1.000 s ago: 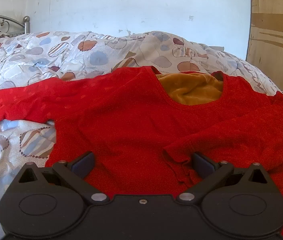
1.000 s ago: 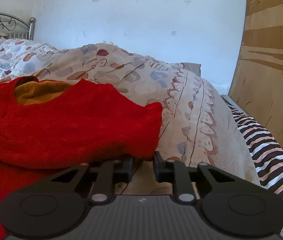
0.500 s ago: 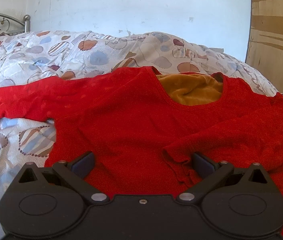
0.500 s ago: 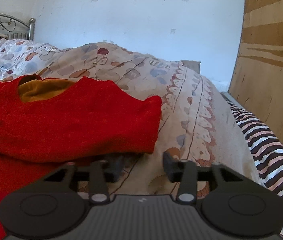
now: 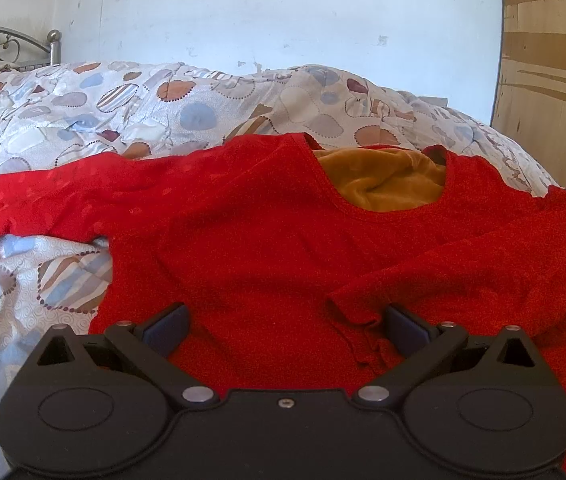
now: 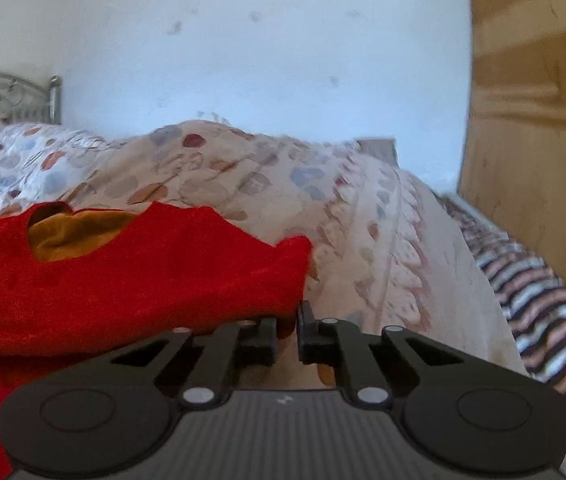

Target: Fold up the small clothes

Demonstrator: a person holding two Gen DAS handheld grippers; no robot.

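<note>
The left wrist camera sits low, just behind its own left gripper (image 5: pixel 285 324), which fills the bottom of the frame. It looks forward across the red top (image 5: pixel 267 240) lying close in the middle, to the quilt (image 5: pixel 155 108) and the white wall (image 5: pixel 283 12) at the top.

The right wrist camera also sits low behind the right gripper (image 6: pixel 286 338). It faces the same way but more to the right, so the red top (image 6: pixel 143 276) is at the left and the striped sheet (image 6: pixel 539 300) at the lower right. This picture is blurry.

Both views share the red top, the yellow-brown cloth (image 5: pixel 383 180) in its neck, the quilt, the wall, the metal bed frame (image 5: pixel 53 42) at the upper left and the wooden board (image 5: pixel 555 80) at the right.
</note>
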